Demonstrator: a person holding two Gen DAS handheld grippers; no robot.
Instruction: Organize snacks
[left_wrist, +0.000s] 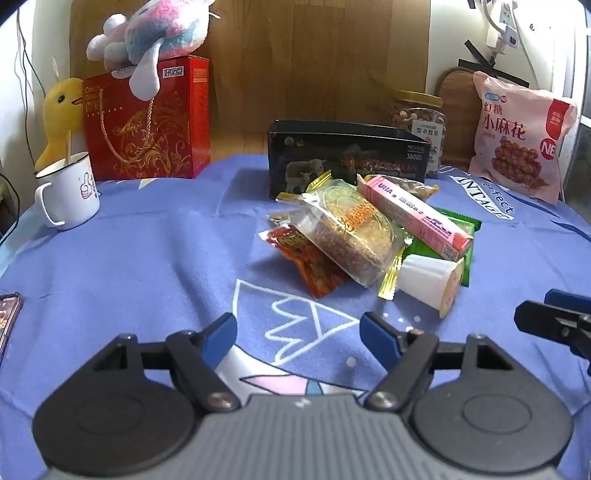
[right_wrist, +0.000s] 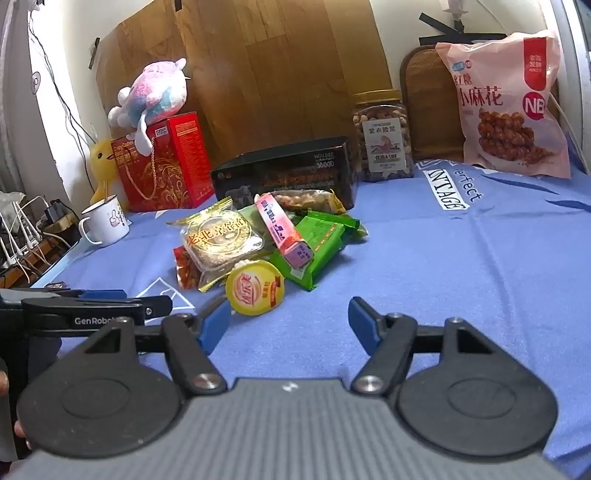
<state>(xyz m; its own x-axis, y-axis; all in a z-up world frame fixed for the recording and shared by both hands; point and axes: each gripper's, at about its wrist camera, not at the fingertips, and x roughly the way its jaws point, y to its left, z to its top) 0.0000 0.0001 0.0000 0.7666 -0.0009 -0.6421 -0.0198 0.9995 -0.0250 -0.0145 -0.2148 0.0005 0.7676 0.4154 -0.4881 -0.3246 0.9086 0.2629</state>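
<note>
Hovering low over the blue printed cloth (right_wrist: 461, 266), the left gripper (left_wrist: 298, 332) and the right gripper (right_wrist: 284, 325) both have their blue-padded jaws spread wide with nothing between them. The snacks sit in one loose heap just ahead, in front of an open black cardboard box (left_wrist: 343, 155): a round cake in a clear wrapper (left_wrist: 347, 232), a long pink carton (left_wrist: 413, 216) lying across it, a green foil packet (right_wrist: 314, 247), a red sachet (left_wrist: 306, 258) and a small white jelly cup with a yellow lid (right_wrist: 255, 288) tipped on its side. The cup looks likely to roll away if nudged, and pulling anything from underneath could drag the stacked carton off.
</note>
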